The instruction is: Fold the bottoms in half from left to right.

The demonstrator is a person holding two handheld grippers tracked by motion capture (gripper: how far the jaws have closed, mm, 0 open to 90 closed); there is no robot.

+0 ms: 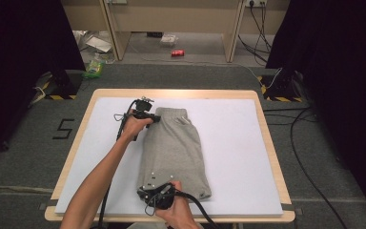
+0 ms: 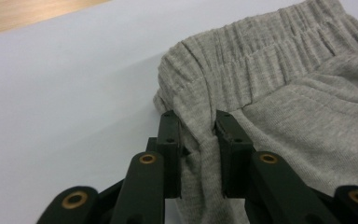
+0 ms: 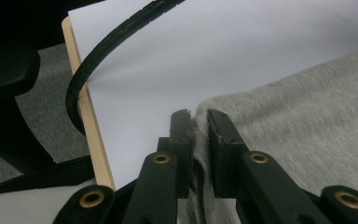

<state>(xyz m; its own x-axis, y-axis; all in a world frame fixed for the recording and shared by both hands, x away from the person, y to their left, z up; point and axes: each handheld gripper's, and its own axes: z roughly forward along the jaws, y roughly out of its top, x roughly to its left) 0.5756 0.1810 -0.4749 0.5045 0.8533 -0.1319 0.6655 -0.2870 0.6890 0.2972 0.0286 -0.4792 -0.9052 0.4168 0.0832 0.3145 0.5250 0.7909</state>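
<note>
While both claws, left claw (image 1: 153,117) and right claw (image 1: 158,187), pinch thin folds of the shorts (image 1: 175,151), uneven pulling could slip the cloth free.

The right gripper (image 3: 196,116) rises from the bottom edge, its two black jaws drawn close together on a thin fold of grey sweatshirt fabric (image 3: 303,126) — the cloth is pinched right between the tips and bunches down between the arms below them. The rest of the fabric spreads away to the right of the claw and behind its right jaw. Ahead of the tips and to their left lies the white table cover (image 3: 223,51), with the wooden table edge (image 3: 86,114) running along its far left side. A ribbed black cable (image 3: 98,56) curves across the cover, up and left of the claw — beyond the edge is grey carpet (image 3: 51,107).
</note>
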